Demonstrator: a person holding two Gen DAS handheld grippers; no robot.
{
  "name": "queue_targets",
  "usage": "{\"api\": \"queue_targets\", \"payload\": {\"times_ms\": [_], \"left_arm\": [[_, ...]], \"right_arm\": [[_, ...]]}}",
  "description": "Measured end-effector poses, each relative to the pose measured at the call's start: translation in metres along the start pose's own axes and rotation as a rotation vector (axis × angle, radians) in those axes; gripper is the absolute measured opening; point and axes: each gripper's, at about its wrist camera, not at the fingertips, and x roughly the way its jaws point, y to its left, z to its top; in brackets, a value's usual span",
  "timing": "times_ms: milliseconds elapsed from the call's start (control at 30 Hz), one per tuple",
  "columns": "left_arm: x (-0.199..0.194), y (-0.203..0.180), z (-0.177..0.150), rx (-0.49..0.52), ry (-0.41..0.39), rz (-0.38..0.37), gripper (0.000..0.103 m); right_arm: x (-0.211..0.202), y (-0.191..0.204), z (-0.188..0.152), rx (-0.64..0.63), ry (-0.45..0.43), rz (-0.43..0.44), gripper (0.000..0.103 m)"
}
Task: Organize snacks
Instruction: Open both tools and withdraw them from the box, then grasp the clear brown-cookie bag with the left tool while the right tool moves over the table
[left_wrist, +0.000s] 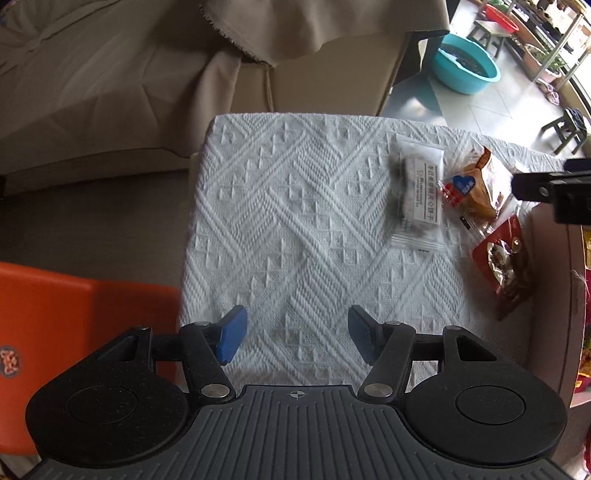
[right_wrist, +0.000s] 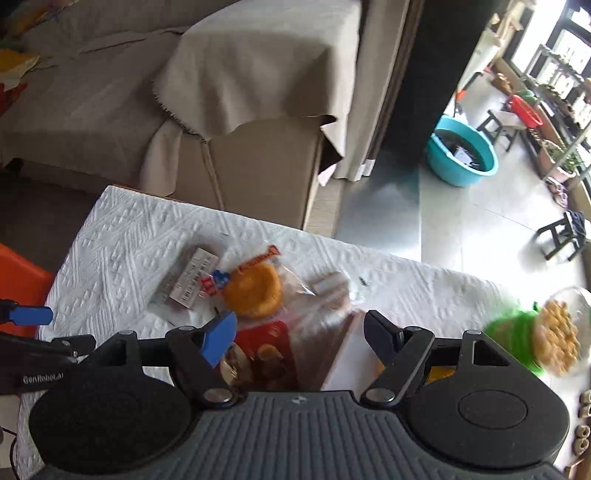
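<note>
The word "GenRobot.AI" is printed in white on the black body of the left claw (right_wrist: 31, 315), seen at the left edge of the right wrist view. Lines of Chinese writing are printed on the white cookie pack (left_wrist: 419, 195), but they are too small to be read surely. The red snack bag (left_wrist: 506, 266) bears print that cannot be made out.

- Your left gripper (left_wrist: 294, 334) points steeply down, its blue-padded jaws apart with nothing between them.
- Your right gripper (right_wrist: 300, 336) also tilts steeply downward, jaws spread, pads gripping nothing.
</note>
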Motion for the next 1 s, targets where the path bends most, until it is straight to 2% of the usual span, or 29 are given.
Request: {"api": "queue_targets", "payload": {"times_ms": [167,300,333,400,500,533,567,633,767,833,900,933,1000], "left_arm": [[0.008,0.017,-0.003,0.003,0.016,-0.024,0.063],[0.011,0.03,-0.004,-0.032,0.023,-0.049,0.062],[0.011,0.034,-0.003,-0.044,0.021,-0.059,0.062],[0.01,0.039,-0.002,-0.069,0.015,-0.085,0.062],[0.009,0.042,0.002,-0.087,0.016,-0.131,0.061],[0.009,0.041,0.004,-0.088,0.015,-0.153,0.056],[0.008,0.037,0.007,-0.076,0.011,-0.171,0.053],[0.006,0.027,0.015,-0.044,0.0,-0.21,0.052],[0.005,-0.014,0.043,0.099,-0.052,-0.251,0.052],[0.009,-0.045,0.059,0.215,-0.083,-0.226,0.054],[0.021,-0.071,0.07,0.298,-0.086,-0.156,0.054],[0.031,-0.082,0.077,0.33,-0.079,-0.116,0.054],[0.043,-0.098,0.083,0.367,-0.068,-0.089,0.054]], "right_arm": [[0.044,0.031,0.03,-0.086,0.008,-0.001,0.077],[0.076,0.037,0.039,-0.056,0.062,0.028,0.077],[0.081,0.04,0.036,-0.04,0.079,0.031,0.076],[0.076,0.048,0.027,-0.039,0.076,0.049,0.064],[0.059,0.065,0.0,-0.046,0.099,0.159,0.061],[0.053,0.07,-0.01,-0.044,0.112,0.199,0.061],[0.047,0.075,-0.021,-0.042,0.13,0.237,0.061],[0.035,0.08,-0.041,-0.041,0.146,0.256,0.059],[0.009,0.074,-0.072,-0.045,0.132,0.22,0.059],[0.001,0.065,-0.081,-0.015,0.145,0.213,0.059],[-0.003,0.053,-0.087,0.025,0.16,0.22,0.059],[-0.005,0.049,-0.09,0.037,0.16,0.219,0.059],[-0.007,0.041,-0.093,0.059,0.151,0.208,0.059]]}}
